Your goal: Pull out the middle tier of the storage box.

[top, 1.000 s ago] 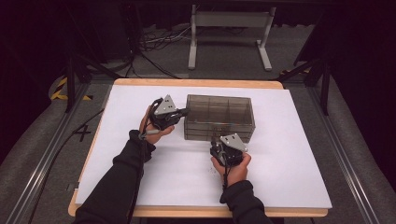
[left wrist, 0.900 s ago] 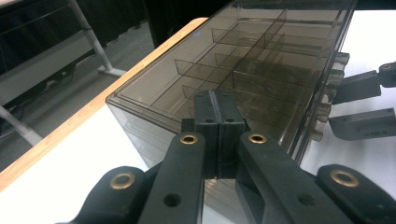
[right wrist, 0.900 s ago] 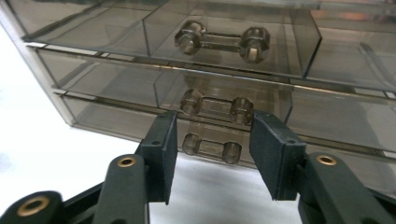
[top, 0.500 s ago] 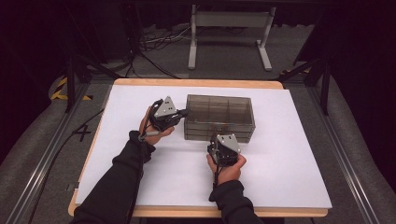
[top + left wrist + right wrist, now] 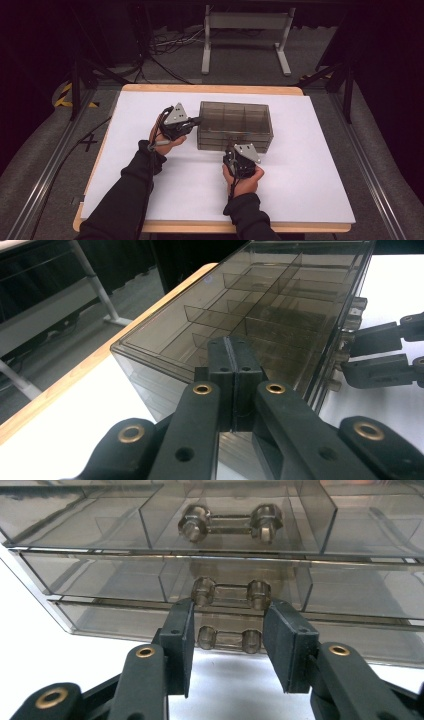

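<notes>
A smoky clear drawer box [image 5: 235, 125] with three stacked drawers stands on the white table [image 5: 310, 190]. My left gripper [image 5: 197, 121] is shut and empty, its tips [image 5: 231, 347] against the top of the box's [image 5: 260, 300] left end wall. At the box's front my right gripper [image 5: 235, 149] points at the drawers. Its jaws have just been closing around the lowest drawer's handle [image 5: 230, 639], which lies between the pads [image 5: 180, 635] with a thin gap on each side. The middle handle [image 5: 231, 594] sits just above. In the left gripper view, the right gripper [image 5: 380, 355] reaches in from the right.
The box stands toward the table's far middle. A wooden edge [image 5: 210, 89] frames the table. Beyond the far edge are a metal stand [image 5: 245, 40] and cables [image 5: 170, 45] on the floor. Rails [image 5: 45, 170] run along both sides.
</notes>
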`<act>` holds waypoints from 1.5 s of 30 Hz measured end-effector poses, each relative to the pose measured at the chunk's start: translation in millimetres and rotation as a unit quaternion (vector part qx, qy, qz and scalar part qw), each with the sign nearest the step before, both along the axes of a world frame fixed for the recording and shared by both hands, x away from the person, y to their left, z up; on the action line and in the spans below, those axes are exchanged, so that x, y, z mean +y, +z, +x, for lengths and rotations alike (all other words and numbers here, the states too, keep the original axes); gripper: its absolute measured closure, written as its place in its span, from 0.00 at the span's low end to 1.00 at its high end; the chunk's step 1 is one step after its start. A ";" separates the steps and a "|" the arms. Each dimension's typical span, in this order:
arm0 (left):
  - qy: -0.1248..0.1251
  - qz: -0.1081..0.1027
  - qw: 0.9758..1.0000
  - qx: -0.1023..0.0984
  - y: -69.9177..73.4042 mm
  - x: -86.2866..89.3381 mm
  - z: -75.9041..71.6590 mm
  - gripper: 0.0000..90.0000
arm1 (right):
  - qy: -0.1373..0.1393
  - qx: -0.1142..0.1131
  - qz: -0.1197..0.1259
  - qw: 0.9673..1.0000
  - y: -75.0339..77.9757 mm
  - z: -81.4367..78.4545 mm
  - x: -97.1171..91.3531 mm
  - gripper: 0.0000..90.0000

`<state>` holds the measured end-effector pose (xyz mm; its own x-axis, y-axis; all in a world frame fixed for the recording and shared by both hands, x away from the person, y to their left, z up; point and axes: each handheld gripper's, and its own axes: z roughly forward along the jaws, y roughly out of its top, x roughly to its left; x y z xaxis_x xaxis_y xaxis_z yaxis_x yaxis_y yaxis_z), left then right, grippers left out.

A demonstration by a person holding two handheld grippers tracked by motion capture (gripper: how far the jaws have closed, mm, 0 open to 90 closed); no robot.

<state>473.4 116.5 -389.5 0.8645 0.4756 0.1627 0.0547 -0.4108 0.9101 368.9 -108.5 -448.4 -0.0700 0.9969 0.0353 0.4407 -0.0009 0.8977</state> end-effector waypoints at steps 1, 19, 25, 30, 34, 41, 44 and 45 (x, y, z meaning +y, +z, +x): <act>-0.001 -0.001 1.000 0.000 -0.2 0.2 0.1 1.00 | 0.001 -0.001 0.002 1.000 0.1 -0.4 -0.4 0.64; 0.001 0.001 1.000 -0.004 -0.5 -0.6 -2.3 1.00 | -0.015 -0.009 0.024 1.000 1.1 0.2 1.5 0.61; 0.000 0.000 1.000 -0.002 -0.7 -0.3 -2.5 1.00 | -0.017 -0.007 0.037 0.999 2.0 0.4 1.1 0.61; -0.002 -0.006 1.000 0.000 -1.5 0.4 -2.0 1.00 | -0.019 -0.007 0.036 0.999 2.1 -0.1 0.6 0.61; -0.001 0.001 1.000 -0.008 -0.9 0.4 -2.2 1.00 | -0.017 -0.007 0.039 0.999 2.4 -2.7 0.1 0.62; -0.003 -0.005 1.000 -0.002 -1.6 0.7 -2.1 1.00 | -0.011 -0.013 0.022 1.000 3.6 -9.4 -5.8 0.74; -0.003 -0.006 1.000 -0.001 -1.8 0.7 -2.1 1.00 | -0.003 -0.014 0.022 1.000 2.7 -10.9 -4.2 0.67; -0.002 -0.004 1.000 -0.003 -1.5 0.7 -2.1 1.00 | -0.004 -0.014 0.020 1.000 2.5 -10.1 -2.9 0.64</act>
<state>471.4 117.2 -391.0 0.8657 0.4729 0.1643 0.0473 -0.4040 0.9135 358.8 -111.4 -445.9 -0.0640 0.9953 0.0732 0.4158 -0.0401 0.9086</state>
